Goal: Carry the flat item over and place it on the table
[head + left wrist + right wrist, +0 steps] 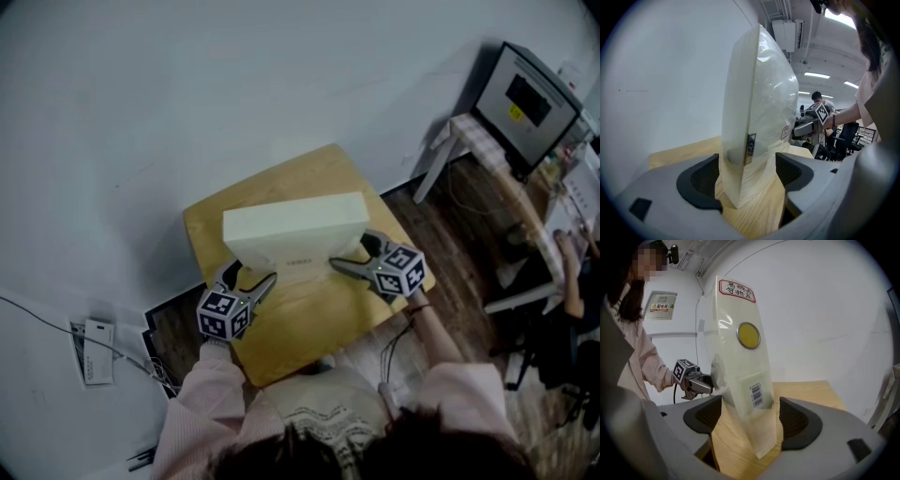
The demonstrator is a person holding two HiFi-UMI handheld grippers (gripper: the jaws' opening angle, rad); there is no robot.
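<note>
The flat item point(295, 230) is a pale, plastic-wrapped slab standing on its long edge on the small wooden table point(319, 319). My left gripper point(251, 275) straddles its left end and my right gripper point(350, 251) its right end. In the left gripper view the slab point(759, 108) rests on the wood between my open jaws point(746, 173), the loose wrap close to both pads. In the right gripper view the slab point(740, 362), with a barcode and a yellow dot, stands between my open jaws point(751, 416) with a gap at the right pad.
The table stands against a white wall. A grey boxy machine point(530, 98) sits on a stand to the right, over dark wood flooring. Cables and a paper point(94, 352) lie on the floor at the left. The person's lap is at the table's near edge.
</note>
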